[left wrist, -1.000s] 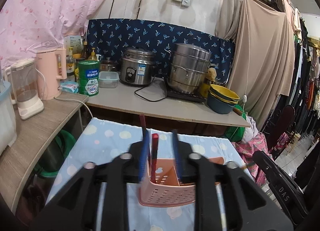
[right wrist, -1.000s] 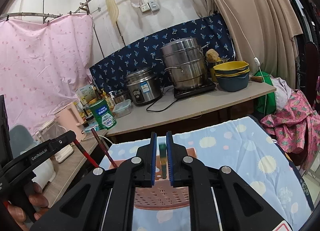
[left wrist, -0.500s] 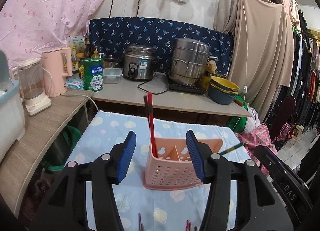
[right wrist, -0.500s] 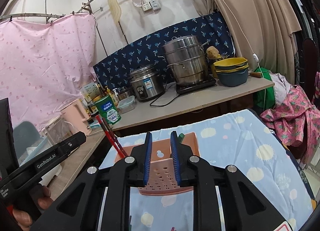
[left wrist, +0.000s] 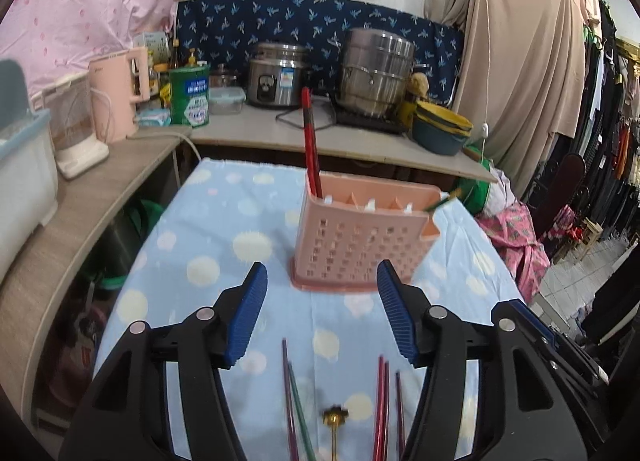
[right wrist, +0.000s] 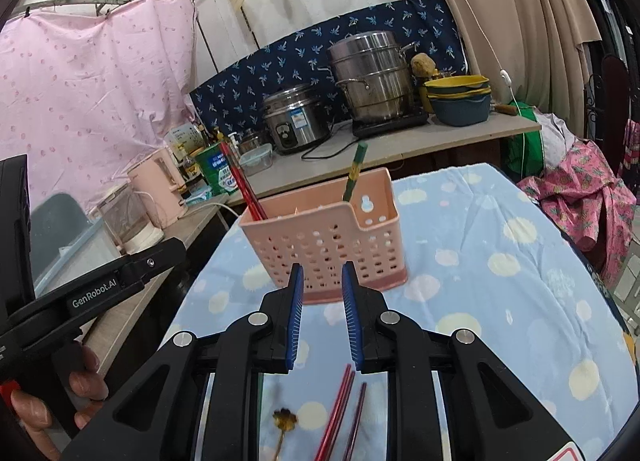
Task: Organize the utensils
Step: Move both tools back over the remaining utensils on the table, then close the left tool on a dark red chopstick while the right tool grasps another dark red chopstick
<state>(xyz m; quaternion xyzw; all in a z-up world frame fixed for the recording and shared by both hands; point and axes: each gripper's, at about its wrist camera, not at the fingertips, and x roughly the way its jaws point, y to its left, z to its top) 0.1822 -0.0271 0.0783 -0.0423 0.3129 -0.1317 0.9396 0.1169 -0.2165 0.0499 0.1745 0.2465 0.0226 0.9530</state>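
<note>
The left hand-held gripper (left wrist: 320, 315) hangs low over the desk with its blue pads spread wide and nothing between them. The right hand-held gripper (right wrist: 322, 315) is parted more narrowly, about enough for a stick or two, and also holds nothing.

Just under and slightly behind both sets of fingertips, the loose utensils lie flat on the blue dotted cloth (left wrist: 208, 261): a pair of red chopsticks (right wrist: 336, 413) directly below the right gripper's gap, a darker single chopstick (right wrist: 356, 417) just beside them, a gold flower-ended spoon or fork (right wrist: 285, 419) to their left, and in the left wrist view a purple and green pair (left wrist: 294, 397) nearer the left gripper's left pad. All run with their long axes roughly along the grippers' forward direction, tips pointing toward the holder.

The red pair looks to me nearer the right gripper. Its pads already line up across the sticks, so a short drop back and down should seat them.

Ahead stands the pink perforated utensil holder (right wrist: 332, 241), upright on the cloth. Red chopsticks (left wrist: 310, 141) lean in its left compartment, tilted leftward, and a green chopstick (right wrist: 354, 171) stands in the right end. The middle compartments appear empty, though their floors are hidden.
</note>
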